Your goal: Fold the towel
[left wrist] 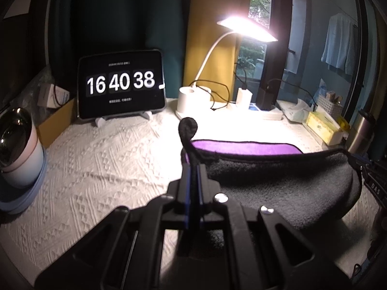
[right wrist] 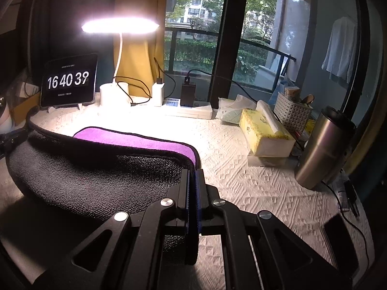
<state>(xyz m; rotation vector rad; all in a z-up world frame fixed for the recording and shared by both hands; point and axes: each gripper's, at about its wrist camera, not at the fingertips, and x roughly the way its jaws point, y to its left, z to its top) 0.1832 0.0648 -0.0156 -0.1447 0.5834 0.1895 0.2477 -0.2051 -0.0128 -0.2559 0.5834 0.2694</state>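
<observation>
Hidden: the near part of the towel (left wrist: 285, 188) ran under each gripper body, so the lower edge was out of sight in both wrist views. The clock tablet's (left wrist: 121, 84) small text was unreadable.

Left gripper (left wrist: 192, 169): jaws closed to a sliver on the towel's left corner, a dark tab of hem curling up past the tips. Right gripper (right wrist: 192, 174): jaws likewise pinched onto the right corner, hem caught between the blue pads.

Towel: dark grey face lifted and sagging between the two grips, purple face (right wrist: 135, 140) showing behind on the white textured tablecloth (right wrist: 254, 181), in front of the lit desk lamp (right wrist: 120, 25).

Containers, right of the lamp: white slotted basket (right wrist: 292, 113) holding objects, probably small boxes; yellow tissue box (right wrist: 263, 133) with a sheet sticking out; steel tumbler (right wrist: 321, 149), contents not visible.
</observation>
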